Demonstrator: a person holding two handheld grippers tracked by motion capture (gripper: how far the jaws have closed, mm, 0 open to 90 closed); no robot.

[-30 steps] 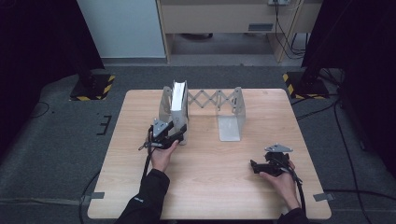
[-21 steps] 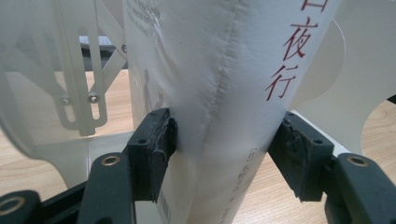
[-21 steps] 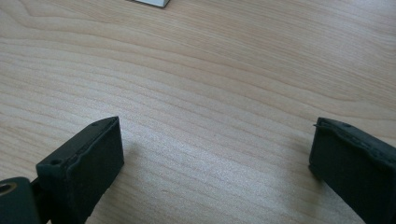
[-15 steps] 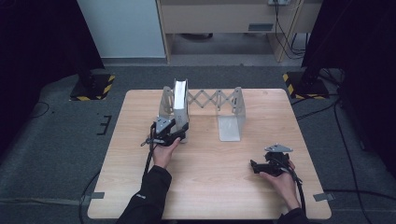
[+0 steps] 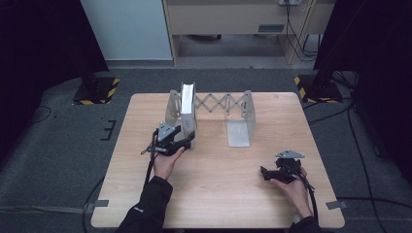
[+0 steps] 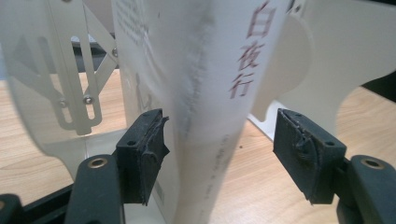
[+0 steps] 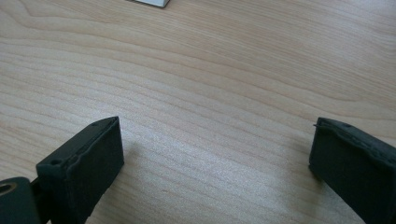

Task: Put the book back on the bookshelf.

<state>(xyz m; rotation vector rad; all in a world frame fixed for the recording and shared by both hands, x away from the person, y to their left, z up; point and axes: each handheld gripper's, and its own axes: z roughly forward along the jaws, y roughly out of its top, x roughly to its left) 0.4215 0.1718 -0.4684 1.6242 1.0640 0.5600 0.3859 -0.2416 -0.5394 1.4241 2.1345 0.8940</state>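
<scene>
The book (image 5: 188,104) stands upright on the table (image 5: 223,194), at the left end of the expanding rack (image 5: 210,114). It sits against the rack's left end plate (image 5: 173,107). In the left gripper view, the spine (image 6: 219,93) faces the camera and carries red characters. The left end plate appears behind the book at the right of that view, and the scissor links (image 6: 79,93) at the left.

The left gripper (image 5: 187,138) points at the lower part of the book, near the table. Its jaws have just been opening. They now stand part open, one on each side of the book. In the left gripper view, a gap shows between each pad (image 6: 149,149) and the book: narrow on the left, wider on the right. Neither pad presses on the book. The book is not gripped.

The right gripper (image 5: 265,173) lies well apart from the rack, at the near right part of the table, in the person's right hand (image 5: 291,187). In the right gripper view its jaws stand wide open over bare wood, with nothing between them. A corner of the rack's right base plate (image 7: 149,2) shows at the top edge of that view.

The right end plate (image 5: 247,109) stands upright, with no book against it.
</scene>
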